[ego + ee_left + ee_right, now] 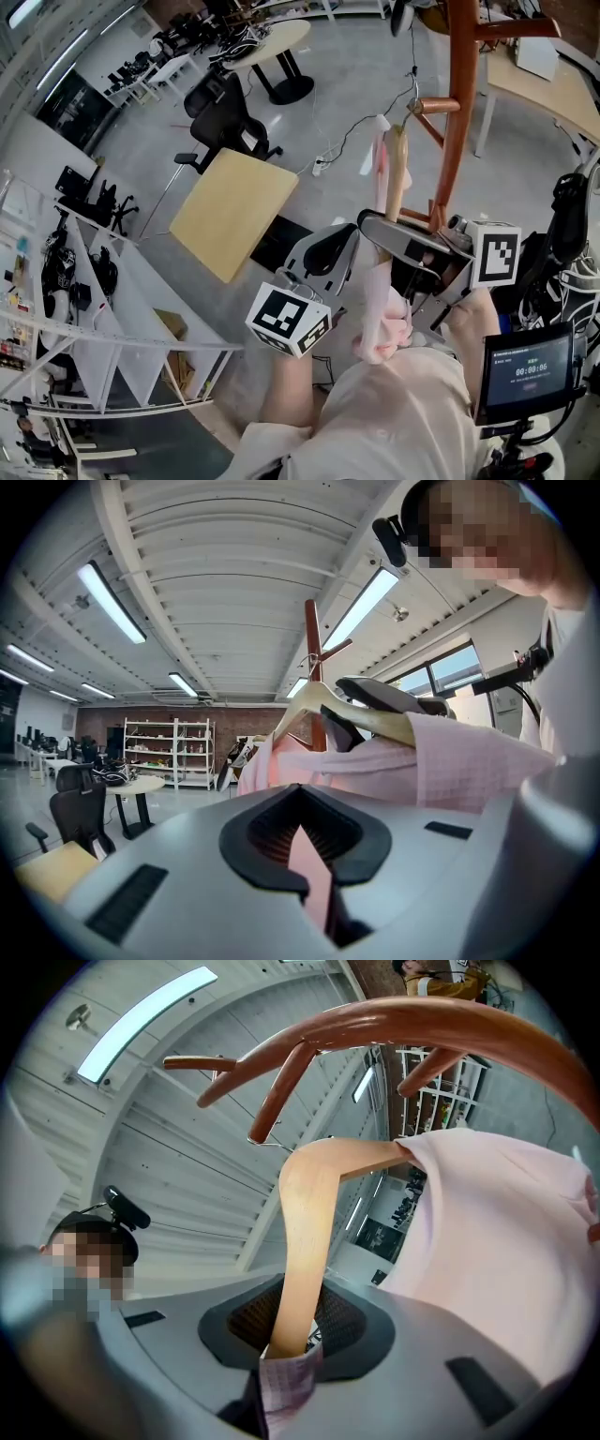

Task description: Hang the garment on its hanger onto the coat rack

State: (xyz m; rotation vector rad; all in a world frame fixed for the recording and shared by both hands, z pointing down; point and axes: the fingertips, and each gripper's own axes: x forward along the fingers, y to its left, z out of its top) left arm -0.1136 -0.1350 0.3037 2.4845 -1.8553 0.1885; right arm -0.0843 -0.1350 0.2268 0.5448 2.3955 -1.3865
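Right gripper pinches the hanger arm, holding it up beside a rack peg; left gripper pinches the garment, likely steadying its drape.

A pale pink fabric garment is draping from a light wooden hanger, which is tilting steeply, its metal hook sitting just beside a peg of the reddish-brown wooden coat rack.

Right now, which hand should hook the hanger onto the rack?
The right gripper: its fingers clamp the hanger itself, close to the coat rack pegs. The left gripper only pinches garment cloth.
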